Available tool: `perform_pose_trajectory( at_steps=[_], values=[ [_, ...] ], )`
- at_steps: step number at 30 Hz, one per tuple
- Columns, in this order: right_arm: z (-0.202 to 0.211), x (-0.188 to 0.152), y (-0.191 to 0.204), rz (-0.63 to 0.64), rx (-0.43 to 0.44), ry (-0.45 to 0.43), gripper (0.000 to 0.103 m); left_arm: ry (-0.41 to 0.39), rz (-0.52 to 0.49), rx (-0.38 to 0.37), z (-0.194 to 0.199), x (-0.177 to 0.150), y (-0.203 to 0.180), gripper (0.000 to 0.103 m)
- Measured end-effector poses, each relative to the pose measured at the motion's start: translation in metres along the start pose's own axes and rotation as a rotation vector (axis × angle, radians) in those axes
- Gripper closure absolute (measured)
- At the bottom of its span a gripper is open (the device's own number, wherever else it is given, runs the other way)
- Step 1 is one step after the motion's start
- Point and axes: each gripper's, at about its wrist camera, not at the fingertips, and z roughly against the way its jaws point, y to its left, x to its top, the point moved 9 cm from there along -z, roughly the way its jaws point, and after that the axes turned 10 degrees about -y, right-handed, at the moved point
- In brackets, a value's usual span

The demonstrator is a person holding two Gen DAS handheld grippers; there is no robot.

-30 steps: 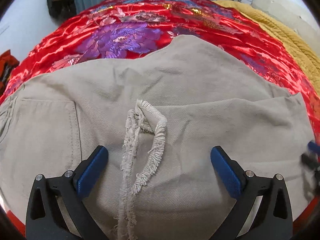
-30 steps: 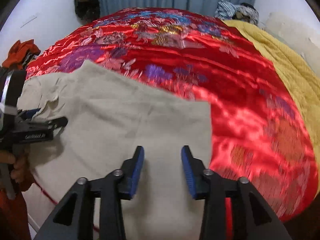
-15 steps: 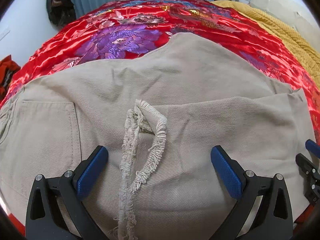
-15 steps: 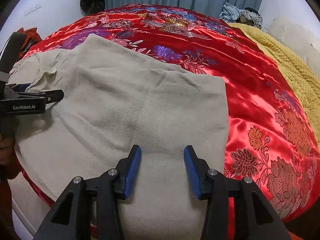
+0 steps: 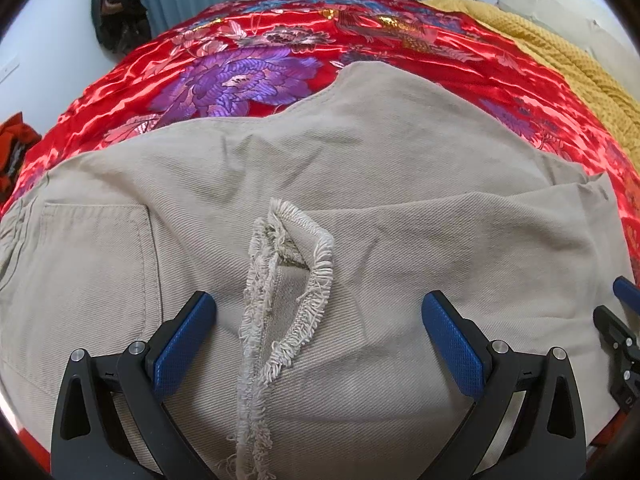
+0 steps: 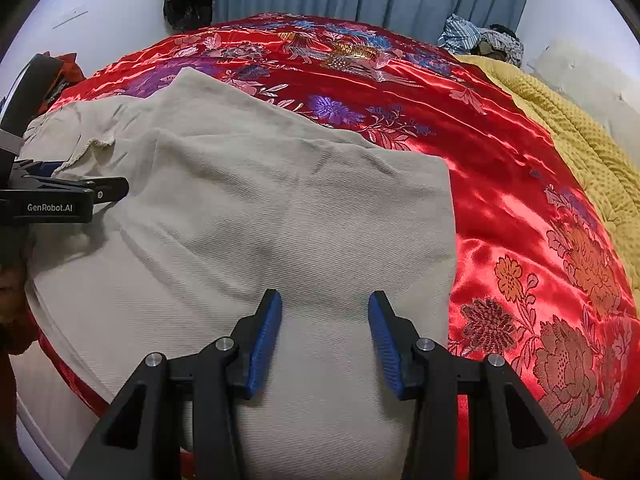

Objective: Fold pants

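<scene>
The red satin bed (image 5: 248, 60) carries the beige pants (image 5: 400, 184), already folded over with the frayed hem (image 5: 288, 276) on top. Further folding seems left. Left hand-held gripper (image 5: 318, 326) and right hand-held gripper (image 6: 324, 322) hover agape, holding nothing.
</scene>
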Motion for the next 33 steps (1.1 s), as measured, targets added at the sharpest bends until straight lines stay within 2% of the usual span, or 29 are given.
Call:
perform_pose_trajectory(
  at_steps=[33],
  values=[
    [0.0001, -0.0012, -0.0014, 0.006, -0.004, 0.015, 0.057, 0.006, -0.004, 0.011, 0.0015, 0.0011, 0.0015, 0.001]
  ],
)
